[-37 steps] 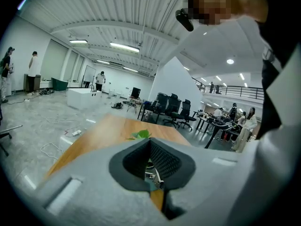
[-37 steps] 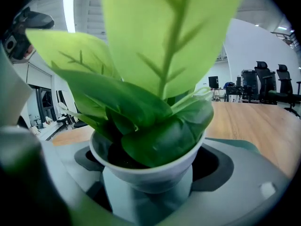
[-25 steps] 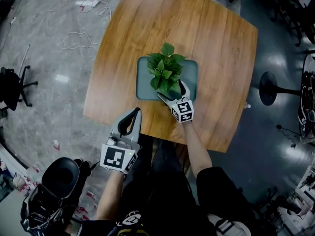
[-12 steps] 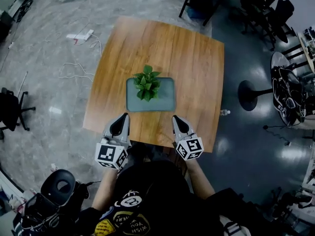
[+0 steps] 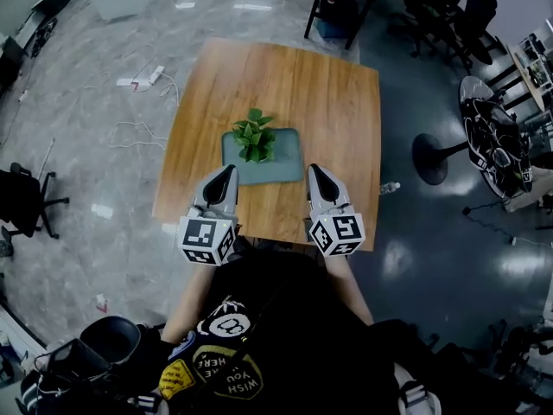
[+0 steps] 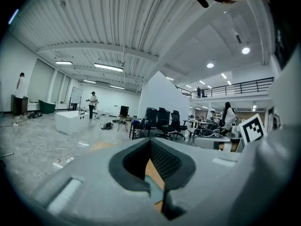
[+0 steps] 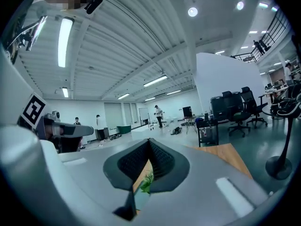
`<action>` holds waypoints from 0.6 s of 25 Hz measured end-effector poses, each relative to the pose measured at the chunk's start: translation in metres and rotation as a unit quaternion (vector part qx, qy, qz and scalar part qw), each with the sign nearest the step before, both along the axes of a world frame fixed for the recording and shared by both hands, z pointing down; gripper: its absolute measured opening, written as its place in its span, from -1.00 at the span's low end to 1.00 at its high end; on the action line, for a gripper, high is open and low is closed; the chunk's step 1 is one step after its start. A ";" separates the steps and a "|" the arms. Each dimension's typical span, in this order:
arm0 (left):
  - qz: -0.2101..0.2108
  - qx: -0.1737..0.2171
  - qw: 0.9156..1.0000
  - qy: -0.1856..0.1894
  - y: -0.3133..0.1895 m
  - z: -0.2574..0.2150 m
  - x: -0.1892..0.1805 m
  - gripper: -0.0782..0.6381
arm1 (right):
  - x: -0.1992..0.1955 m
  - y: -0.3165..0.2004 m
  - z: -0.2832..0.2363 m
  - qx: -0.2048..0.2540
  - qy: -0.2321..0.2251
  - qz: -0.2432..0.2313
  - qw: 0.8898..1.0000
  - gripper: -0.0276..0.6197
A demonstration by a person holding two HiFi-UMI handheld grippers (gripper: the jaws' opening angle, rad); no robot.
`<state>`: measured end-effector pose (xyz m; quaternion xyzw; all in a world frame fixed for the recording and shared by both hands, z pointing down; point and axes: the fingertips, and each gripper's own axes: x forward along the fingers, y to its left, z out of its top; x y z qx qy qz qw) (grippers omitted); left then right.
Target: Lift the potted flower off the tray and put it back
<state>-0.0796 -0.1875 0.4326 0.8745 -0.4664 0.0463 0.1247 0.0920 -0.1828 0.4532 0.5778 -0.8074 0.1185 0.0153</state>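
Potted flower (image 5: pixel 253 137) sitting upright on teal tray (image 5: pixel 286 157), roughly mid wooden table (image 5: pixel 337 93), nothing touching it. Left gripper (image 5: pixel 226 173) and right gripper (image 5: pixel 314 171) both hovering on near side, apart from plant, pointing its way. Both sets of jaws sitting closed, gripping nothing.

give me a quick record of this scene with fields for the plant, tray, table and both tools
potted plant: upright on the tray, in its far left part, nothing touching it
tray: grey-green, flat on the table
table: square wooden top
left tool: shut, empty, held up by the table's near edge
right tool: shut, empty, beside the left one, apart from the plant
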 end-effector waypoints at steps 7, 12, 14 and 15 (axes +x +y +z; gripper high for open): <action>-0.032 0.012 0.999 0.003 -0.003 -0.011 -0.019 -0.79 | -0.005 0.000 -0.008 0.001 0.010 -0.003 1.000 -0.91; -0.043 0.014 0.999 0.002 -0.005 -0.009 -0.029 -0.79 | -0.007 -0.006 -0.005 -0.002 0.022 -0.006 1.000 -0.91; -0.047 0.013 0.999 0.003 -0.006 -0.008 -0.033 -0.79 | -0.007 -0.008 -0.005 -0.003 0.024 -0.006 1.000 -0.91; -0.049 0.013 0.999 0.004 -0.007 -0.007 -0.035 -0.79 | -0.006 -0.008 -0.006 -0.003 0.024 -0.006 1.000 -0.91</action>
